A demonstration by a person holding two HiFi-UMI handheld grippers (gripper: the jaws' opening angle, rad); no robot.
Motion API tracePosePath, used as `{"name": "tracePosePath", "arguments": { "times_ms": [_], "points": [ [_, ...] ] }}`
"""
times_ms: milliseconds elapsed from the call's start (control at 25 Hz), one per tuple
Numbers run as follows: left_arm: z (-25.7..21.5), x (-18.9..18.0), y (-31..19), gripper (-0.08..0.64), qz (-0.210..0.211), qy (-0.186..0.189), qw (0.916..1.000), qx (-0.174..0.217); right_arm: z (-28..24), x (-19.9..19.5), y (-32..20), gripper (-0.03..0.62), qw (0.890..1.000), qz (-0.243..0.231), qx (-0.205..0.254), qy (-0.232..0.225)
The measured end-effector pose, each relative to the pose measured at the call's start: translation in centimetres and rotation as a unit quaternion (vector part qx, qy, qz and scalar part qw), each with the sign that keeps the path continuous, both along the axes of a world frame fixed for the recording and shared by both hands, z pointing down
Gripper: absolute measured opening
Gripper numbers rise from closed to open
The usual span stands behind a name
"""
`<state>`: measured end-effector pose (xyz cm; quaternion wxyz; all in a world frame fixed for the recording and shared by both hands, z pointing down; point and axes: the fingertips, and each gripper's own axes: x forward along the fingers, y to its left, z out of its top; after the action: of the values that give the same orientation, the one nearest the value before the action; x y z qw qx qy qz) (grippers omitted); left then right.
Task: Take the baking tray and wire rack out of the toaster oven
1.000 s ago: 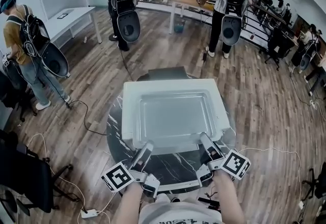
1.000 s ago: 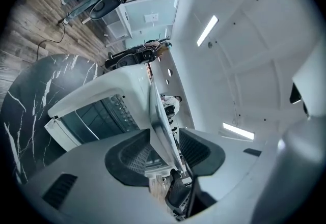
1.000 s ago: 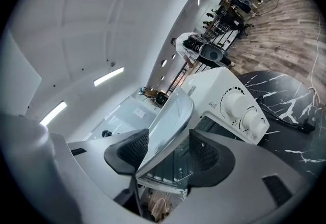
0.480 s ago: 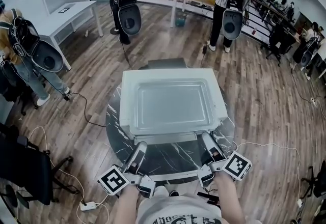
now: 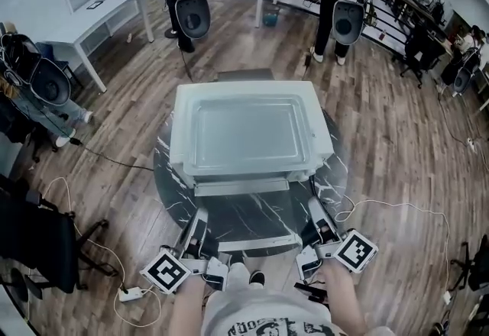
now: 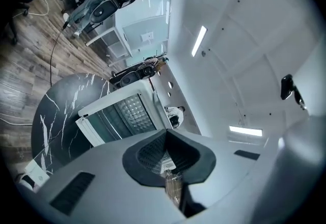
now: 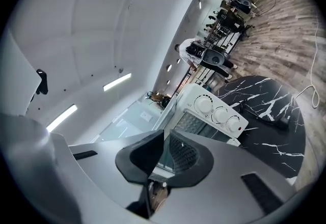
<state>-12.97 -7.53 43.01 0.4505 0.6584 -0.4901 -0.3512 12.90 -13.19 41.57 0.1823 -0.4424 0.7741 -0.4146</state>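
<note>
1. Reading the left gripper [image 6: 165,136] from its own view: the pads have just been closing and now meet, with nothing between them.
2. Checking the right gripper [image 7: 163,136] the same way: I note its jaws have likewise just been closing. A thin slit remains between the pads, and nothing sits in it.
3. Both grippers point level at the toaster oven [image 5: 252,98], tips drawn clear of its front. In the head view I see them flanking the door [image 5: 244,216], which lies folded down flat toward me. It is dark glass with a pale handle bar [image 5: 244,243] at its near edge. Whether either gripper touches the door I cannot tell.
4. The oven is a white box with a recessed panel on top and three round white knobs [image 7: 220,114] in a row beside the opening. It stands on a round black marble table [image 5: 168,174].
5. Regarding the baking tray and wire rack: I cannot tell them apart. A silvery dimpled surface [image 6: 133,111] shows inside the mouth, and a pale strip [image 5: 241,188] lies along the opening's front edge.
</note>
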Motion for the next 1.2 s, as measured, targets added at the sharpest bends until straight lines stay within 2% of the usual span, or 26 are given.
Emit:
{"name": "tracePosePath", "arguments": {
  "times_ms": [360, 480, 600, 960, 1200],
  "points": [
    [2.1, 2.3, 3.6, 0.003, 0.003, -0.030, 0.9994, -0.017, 2.7, 1.5, 3.5, 0.003, 1.000, -0.009, -0.022, -0.007],
    [3.4, 2.4, 4.6, 0.002, -0.004, -0.025, 0.9992, -0.030, 4.2, 1.4, 4.1, 0.002, 0.999, -0.017, -0.031, -0.006],
    [4.5, 2.1, 5.0, 0.002, -0.005, -0.039, 0.9986, -0.034, 5.5, 0.8, 4.5, 0.002, 0.999, -0.019, -0.038, -0.008],
    [7.7, 1.0, 2.5, 0.002, -0.025, -0.060, 0.9968, -0.047, 8.8, -2.2, 3.2, 0.002, 0.998, -0.038, -0.050, -0.009],
    [9.8, 1.3, -0.9, 0.003, -0.011, -0.054, 0.9964, -0.064, 10.3, -4.0, 0.4, 0.002, 0.998, -0.036, -0.048, -0.011]
  ]
}}
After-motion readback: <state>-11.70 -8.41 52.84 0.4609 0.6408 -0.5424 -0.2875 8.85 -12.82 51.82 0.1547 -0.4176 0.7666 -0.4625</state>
